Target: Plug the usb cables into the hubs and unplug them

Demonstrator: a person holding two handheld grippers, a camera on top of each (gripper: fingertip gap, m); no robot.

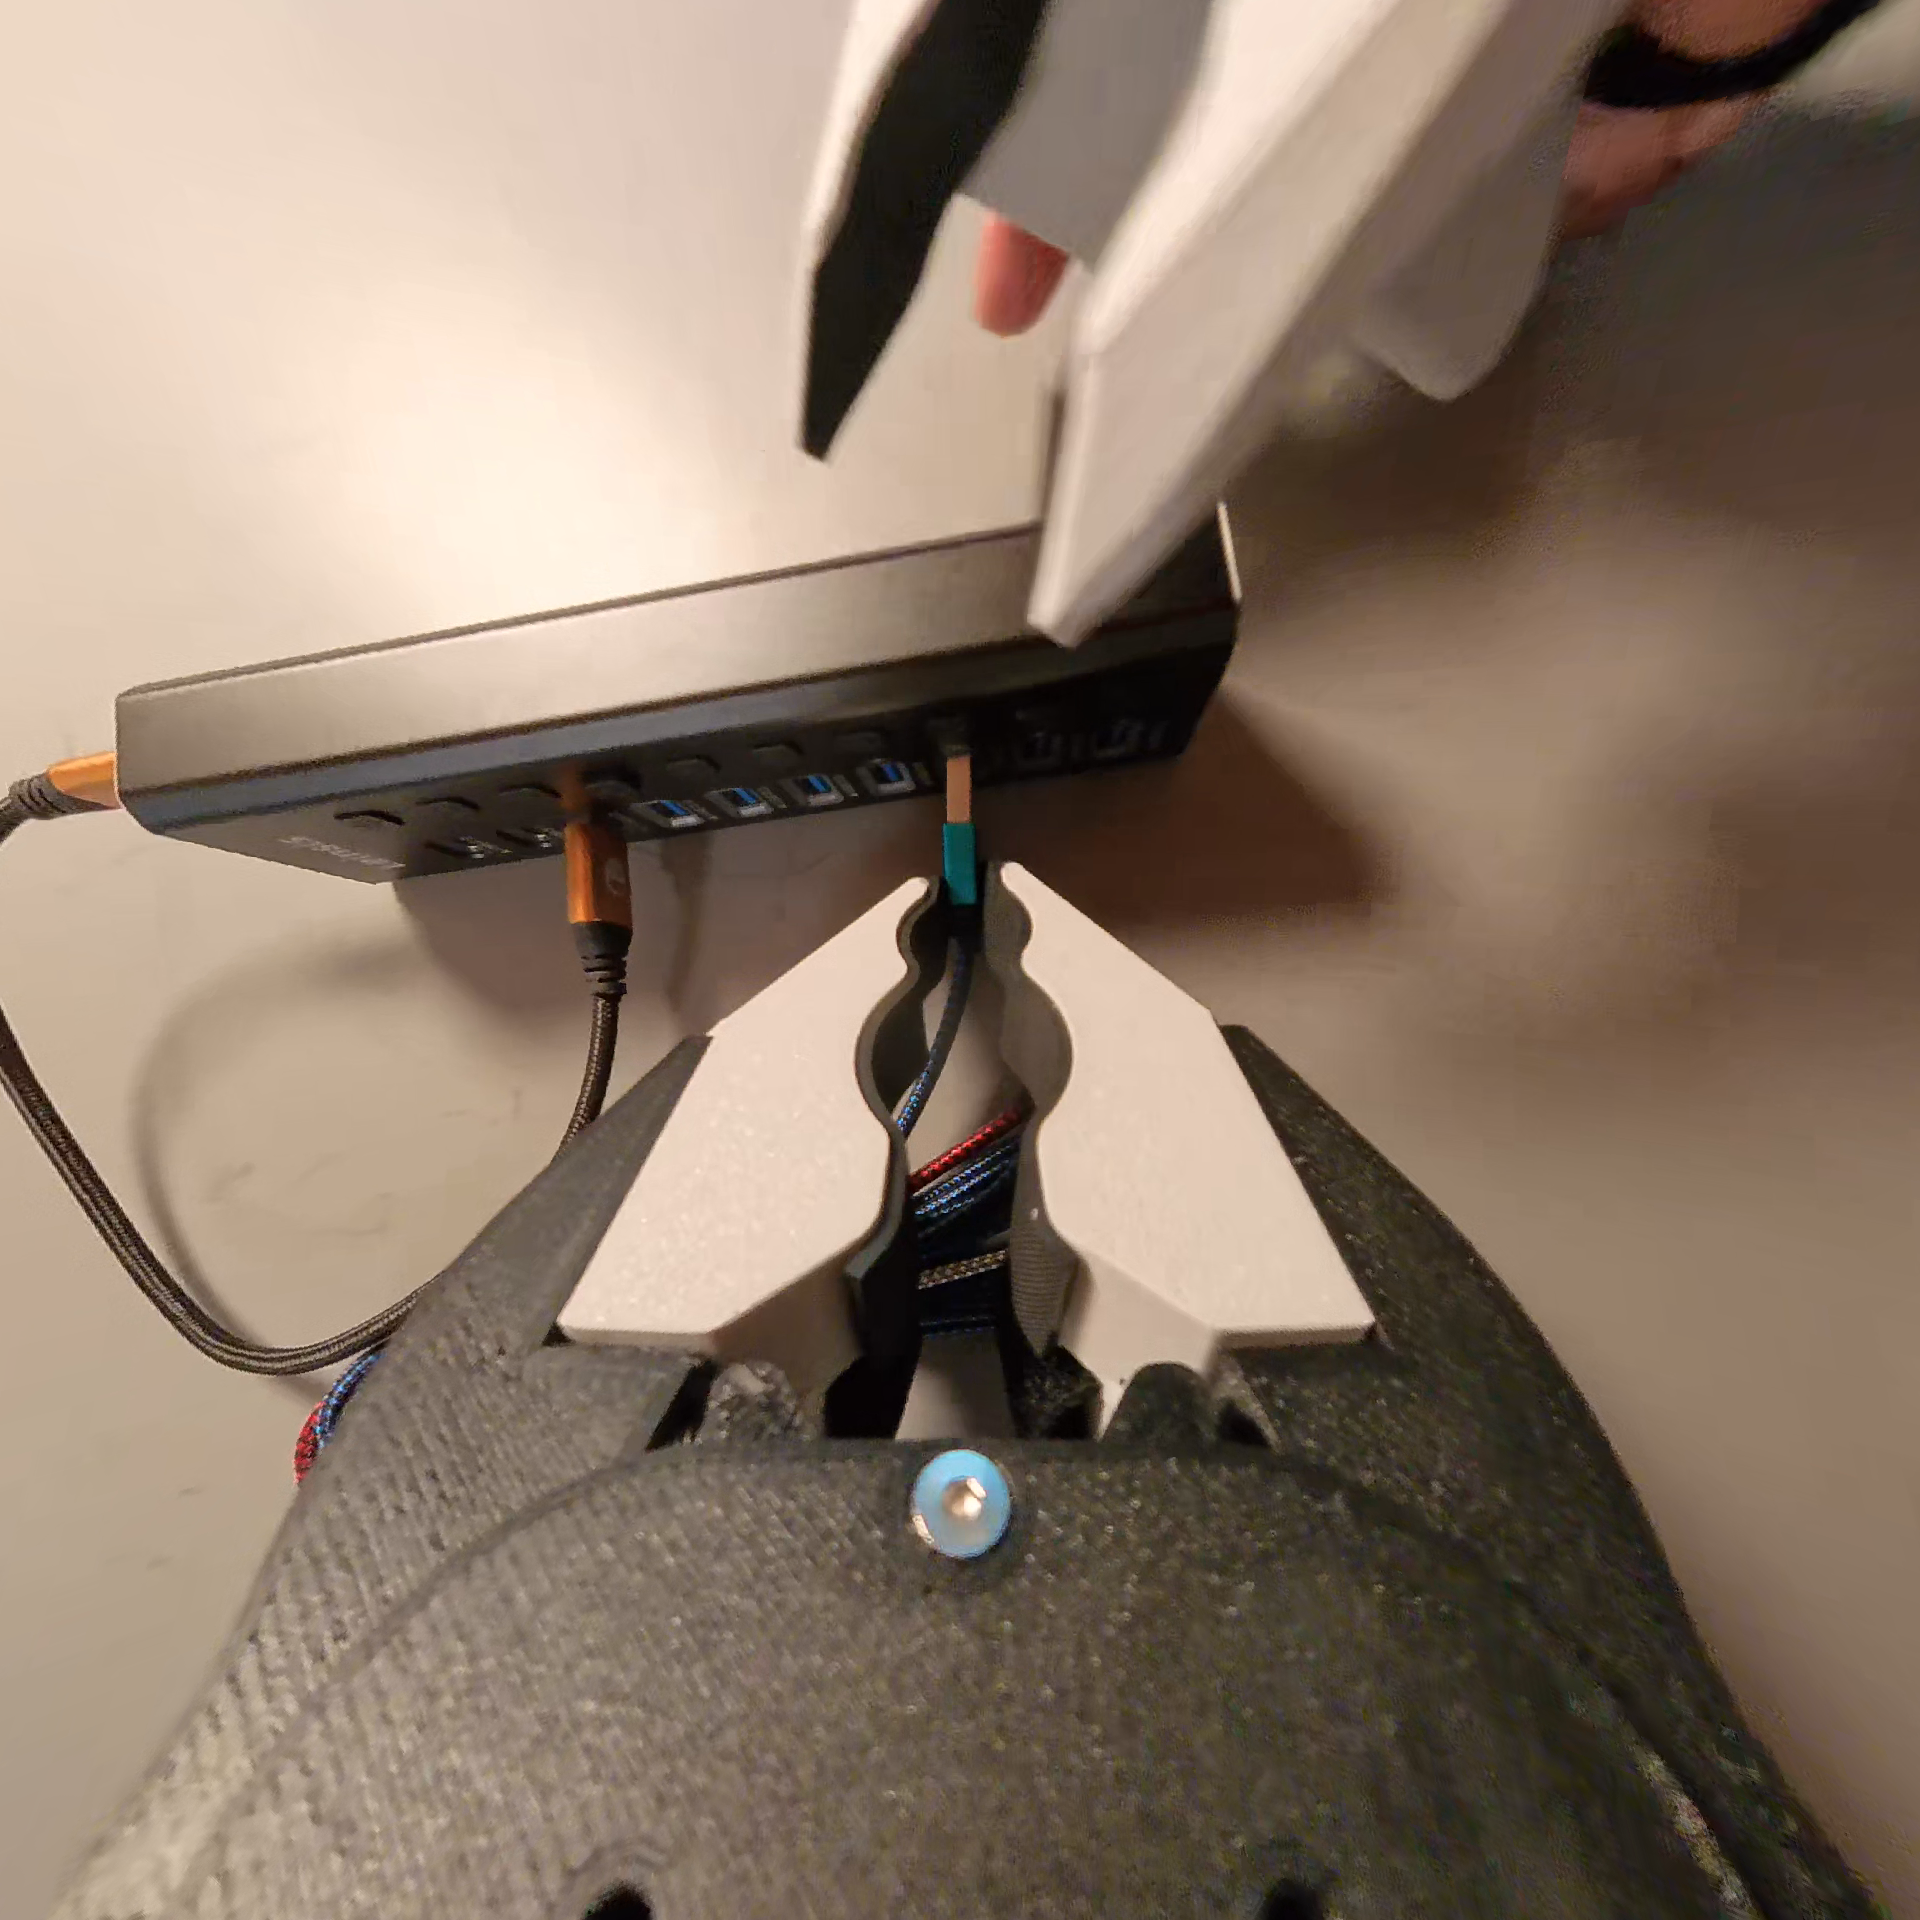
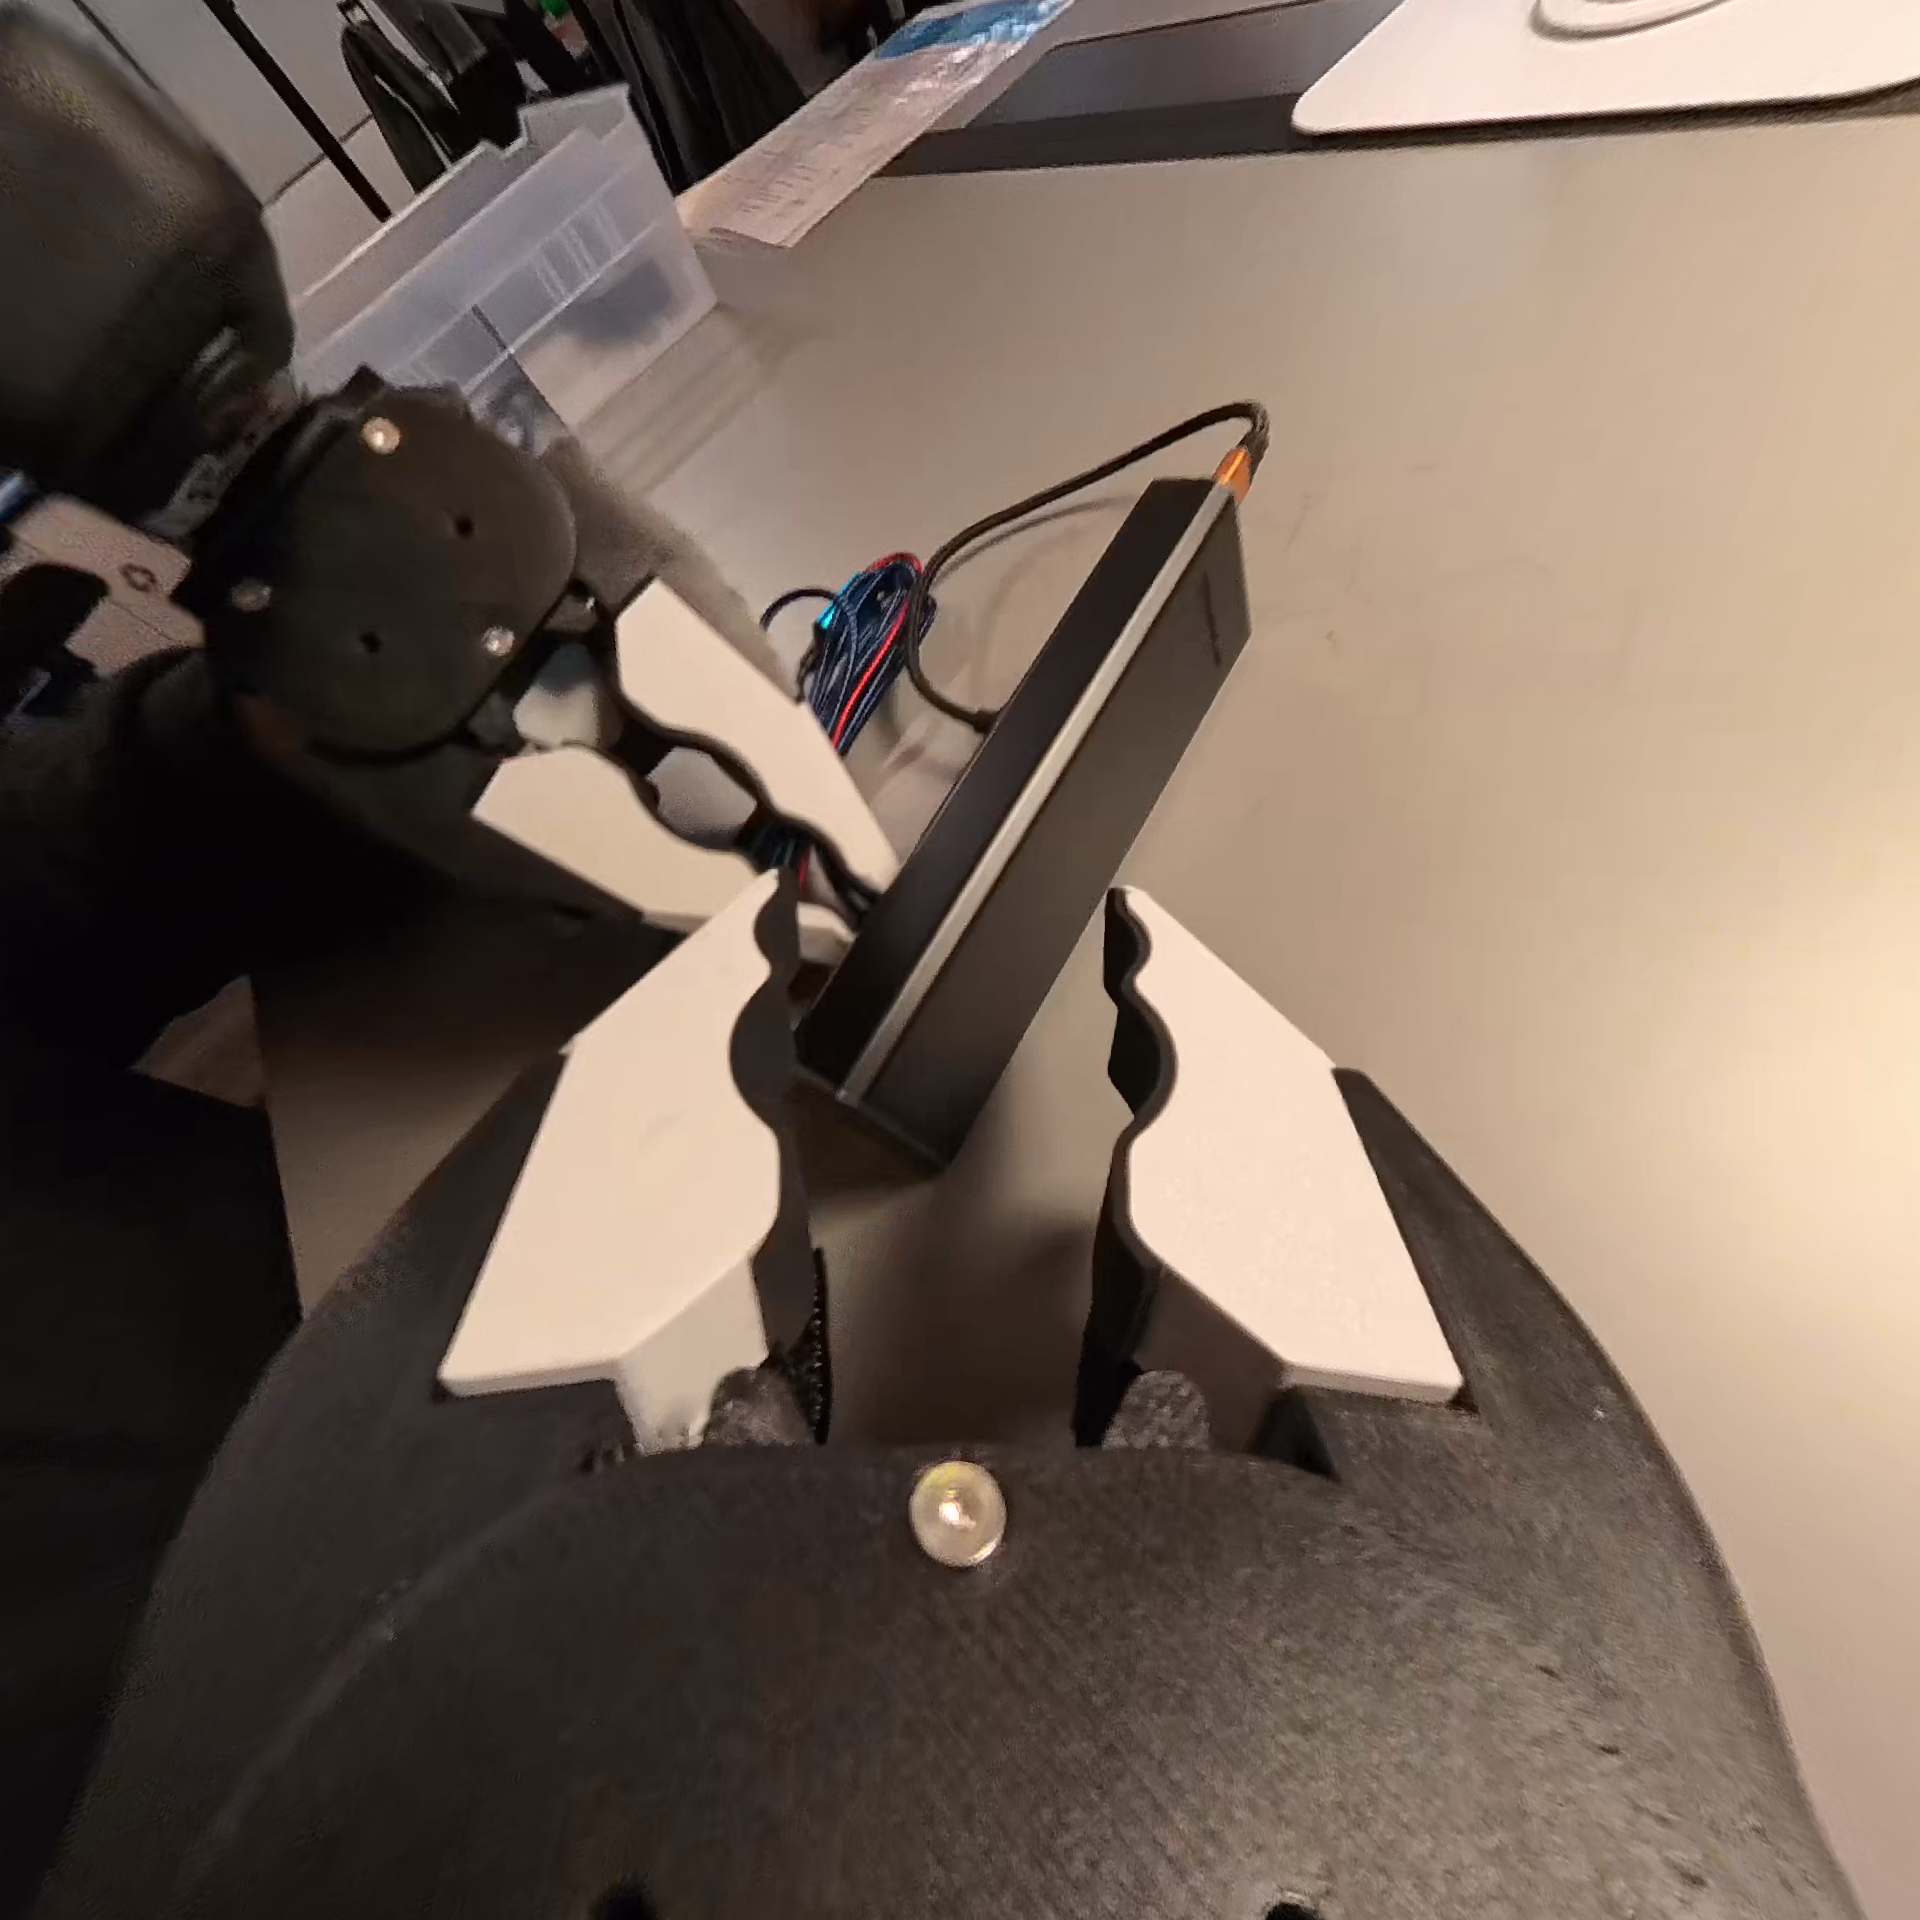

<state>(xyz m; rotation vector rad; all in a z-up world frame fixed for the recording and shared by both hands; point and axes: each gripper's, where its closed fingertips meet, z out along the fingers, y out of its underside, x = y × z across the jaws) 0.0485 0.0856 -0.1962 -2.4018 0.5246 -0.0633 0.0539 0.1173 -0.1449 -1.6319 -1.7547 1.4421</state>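
Hub (image 1: pixel 665 717) near table edge; L gripper (image 1: pixel 961 883) clamps teal plug (image 1: pixel 958 857), R gripper (image 2: pixel 940 935) agape.

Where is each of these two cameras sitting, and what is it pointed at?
Left wrist view: rides the left gripper, facing the black hub's port side; its fingers pinch a teal plug.
Right wrist view: rides the right gripper, looking down the hub's length from one end; its grey fingers straddle that end.
Shared: the hub, table and both grippers; the right gripper looms over the hub.
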